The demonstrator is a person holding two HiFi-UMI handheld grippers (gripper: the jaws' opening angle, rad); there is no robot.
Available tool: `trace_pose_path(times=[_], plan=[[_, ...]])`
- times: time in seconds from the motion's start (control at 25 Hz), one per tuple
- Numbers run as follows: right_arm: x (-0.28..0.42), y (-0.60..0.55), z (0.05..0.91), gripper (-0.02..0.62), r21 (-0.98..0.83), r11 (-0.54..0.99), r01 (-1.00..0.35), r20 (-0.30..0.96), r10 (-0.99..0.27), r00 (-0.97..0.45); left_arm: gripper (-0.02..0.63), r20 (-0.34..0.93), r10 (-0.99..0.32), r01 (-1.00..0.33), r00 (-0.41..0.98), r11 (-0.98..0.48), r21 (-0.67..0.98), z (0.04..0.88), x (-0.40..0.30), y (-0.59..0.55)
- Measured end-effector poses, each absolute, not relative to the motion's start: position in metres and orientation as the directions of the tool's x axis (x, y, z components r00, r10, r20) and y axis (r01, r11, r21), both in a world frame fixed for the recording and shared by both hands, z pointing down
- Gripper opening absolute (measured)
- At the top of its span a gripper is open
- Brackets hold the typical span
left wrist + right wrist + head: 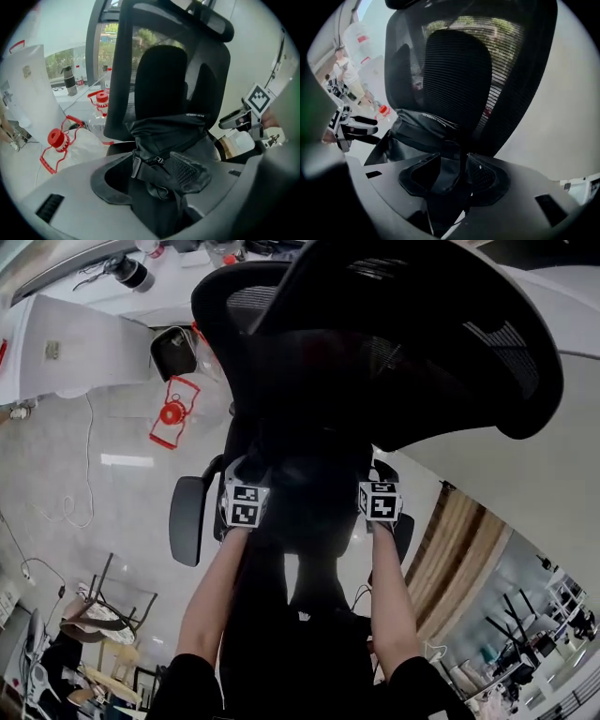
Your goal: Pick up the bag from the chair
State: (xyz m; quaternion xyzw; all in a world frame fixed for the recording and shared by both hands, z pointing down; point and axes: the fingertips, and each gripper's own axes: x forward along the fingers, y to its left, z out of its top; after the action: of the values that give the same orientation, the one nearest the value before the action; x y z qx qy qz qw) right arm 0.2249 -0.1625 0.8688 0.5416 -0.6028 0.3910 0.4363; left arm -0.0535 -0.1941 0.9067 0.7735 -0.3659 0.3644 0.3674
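Black fabric everywhere. Left gripper [150,177] clamped on a buckled strap [149,161] of the bag [171,133], slumped mid-frame against the chair [164,70] back; right gripper [457,177] pinched on a thin fold of it. Grasp seemingly done; lift off the chair left to do, by the look.

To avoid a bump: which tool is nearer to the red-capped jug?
Left. The left tool grips the bag on the jug side; the right tool grips its far side.
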Motion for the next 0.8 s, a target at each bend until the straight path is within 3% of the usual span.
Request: trace_pose_path(times=[0.28,0.48,0.8], plan=[[0.236,-0.142,0.907,0.166,0.083,0.319,-0.944,0.99,-0.132,0.043,0.25,0.852,-0.216,-0.836,0.477,-0.41,0.364,0.934,-0.047,-0.185],[0.243,-0.127,0.932,0.166,0.073,0.332,-0.941,0.997,-0.028,0.067,0.268,0.863,-0.143,-0.81,0.485,-0.443,0.383,0.945,-0.042,-0.167],[0.249,-0.127,0.945,0.166,0.033,0.34,-0.94,0.999,0.028,0.045,0.27,0.861,-0.083,-0.779,0.502,-0.476,0.408,0.955,-0.039,-0.153]])
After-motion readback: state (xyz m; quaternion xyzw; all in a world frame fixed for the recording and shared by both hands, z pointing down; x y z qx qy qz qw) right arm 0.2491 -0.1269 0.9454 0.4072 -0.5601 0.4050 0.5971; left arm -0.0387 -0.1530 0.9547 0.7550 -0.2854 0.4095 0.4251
